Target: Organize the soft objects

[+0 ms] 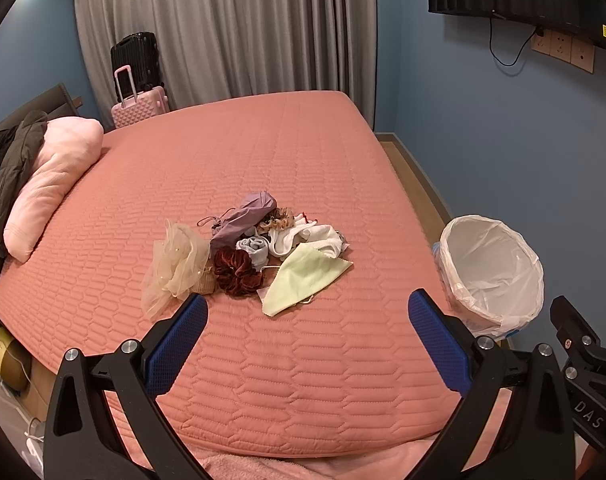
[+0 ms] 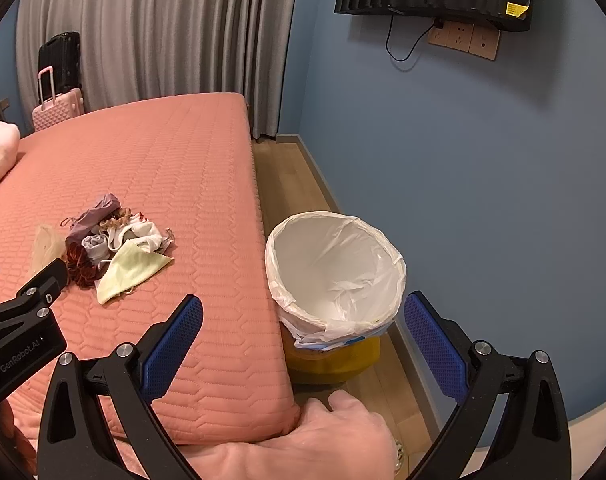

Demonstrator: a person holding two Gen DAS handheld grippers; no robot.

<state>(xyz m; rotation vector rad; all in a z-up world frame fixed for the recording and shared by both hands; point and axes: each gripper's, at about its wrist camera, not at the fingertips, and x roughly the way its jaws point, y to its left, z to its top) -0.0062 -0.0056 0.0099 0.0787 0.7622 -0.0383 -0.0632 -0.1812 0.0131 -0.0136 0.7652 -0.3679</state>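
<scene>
Left wrist view: both the left hand-held gripper (image 1: 305, 322) and right hand-held gripper (image 2: 303, 322) spread wide, holding nothing.

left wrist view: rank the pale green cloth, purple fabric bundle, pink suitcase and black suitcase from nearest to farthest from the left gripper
1. Pale green cloth, front of the pile, just ahead of the open left gripper.
2. Purple fabric bundle, back of the pile.
3. Pink suitcase, beyond the bed's far left corner.
4. Black suitcase, behind the pink one, against the curtain.
</scene>
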